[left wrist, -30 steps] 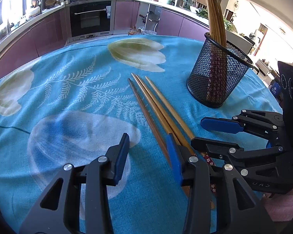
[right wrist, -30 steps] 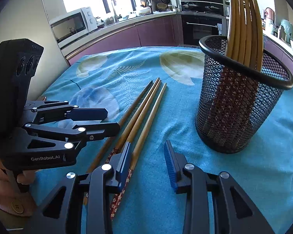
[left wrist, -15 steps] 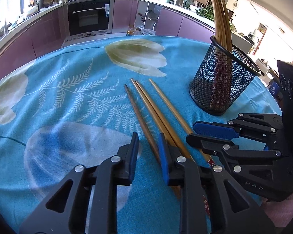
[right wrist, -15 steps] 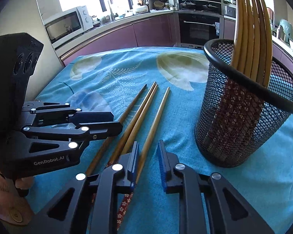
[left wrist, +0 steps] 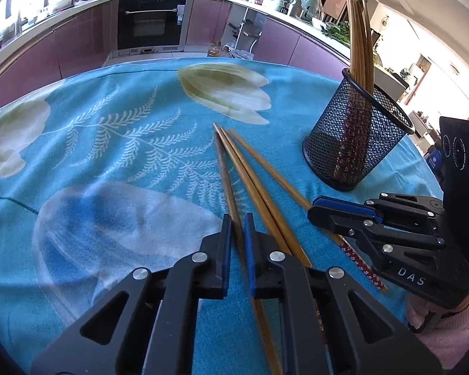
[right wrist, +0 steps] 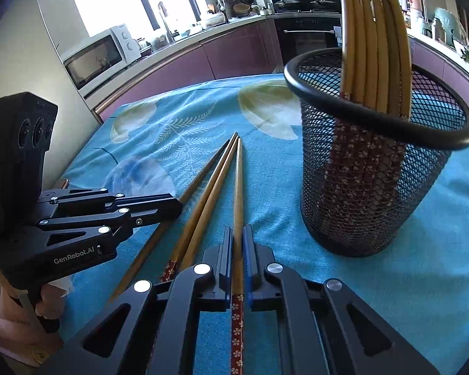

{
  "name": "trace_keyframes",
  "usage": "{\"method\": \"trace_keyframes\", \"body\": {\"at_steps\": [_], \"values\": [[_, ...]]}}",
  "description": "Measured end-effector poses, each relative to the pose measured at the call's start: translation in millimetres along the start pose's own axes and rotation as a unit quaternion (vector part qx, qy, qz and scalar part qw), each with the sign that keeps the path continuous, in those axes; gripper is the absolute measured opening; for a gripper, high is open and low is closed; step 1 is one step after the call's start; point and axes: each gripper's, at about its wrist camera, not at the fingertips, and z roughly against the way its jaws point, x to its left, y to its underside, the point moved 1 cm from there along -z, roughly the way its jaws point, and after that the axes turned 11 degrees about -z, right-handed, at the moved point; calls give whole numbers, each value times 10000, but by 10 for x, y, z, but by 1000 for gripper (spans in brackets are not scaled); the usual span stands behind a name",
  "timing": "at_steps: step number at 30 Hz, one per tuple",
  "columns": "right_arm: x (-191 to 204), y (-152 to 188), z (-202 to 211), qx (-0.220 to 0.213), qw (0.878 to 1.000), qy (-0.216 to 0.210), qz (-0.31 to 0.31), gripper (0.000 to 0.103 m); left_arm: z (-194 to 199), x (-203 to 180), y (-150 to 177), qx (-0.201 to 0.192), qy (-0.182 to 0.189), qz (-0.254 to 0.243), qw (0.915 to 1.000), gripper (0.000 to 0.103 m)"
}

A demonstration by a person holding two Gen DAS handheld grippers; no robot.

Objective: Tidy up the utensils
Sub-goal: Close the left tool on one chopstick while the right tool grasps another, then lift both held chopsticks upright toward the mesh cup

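Bamboo chopsticks, four of them, lie fanned on the blue cloth (left wrist: 115, 168) just left of the mesh cup (right wrist: 369, 193), which already has several standing in it. Left gripper (left wrist: 237, 240) has just been closing and now pinches the chopstick farthest from the cup (left wrist: 226, 175) near its handle end; right gripper (right wrist: 238, 243) has likewise just closed on the chopstick nearest the cup (right wrist: 238, 187), pads snug on the wood just above the red flowered handle. Both sticks are gripped w/ tips still on the cloth. To do the lift well, I'd say: raise slowly, keep the grip firm so the thin sticks don't swivel, tilt each upright before going over the cup's rim, and take the two in turn so the grippers don't bump each other or tip the cup.
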Motion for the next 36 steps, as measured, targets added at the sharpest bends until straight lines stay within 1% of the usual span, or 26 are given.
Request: {"method": "trace_keyframes", "body": {"at_steps": [3,7,13,20,24,30,34,36], "values": [[-8,-13,43,-52,10000,-59,-16,6,32,11,1,-46,-25,26,10000,8],[3,-11,116,-104,9997,-205,55,6,114,1,8,-135,65,10,9999,8],[63,10,110,10,9992,-324,220,6,101,-52,14,-107,161,-85,9998,8],[118,29,21,150,9991,-265,307,6,42,-82,19,-15,231,-149,9996,8],[105,18,-34,220,9991,-165,316,9,-30,-73,22,130,177,-184,9996,10],[108,3,-79,218,9991,-167,310,9,-84,-65,-19,144,223,-256,9993,13],[96,-4,-83,211,9992,-173,304,9,-108,-84,-40,157,171,-328,9992,13],[70,3,-58,203,9992,-169,295,7,-104,-93,-45,161,144,-340,9992,13]]}}
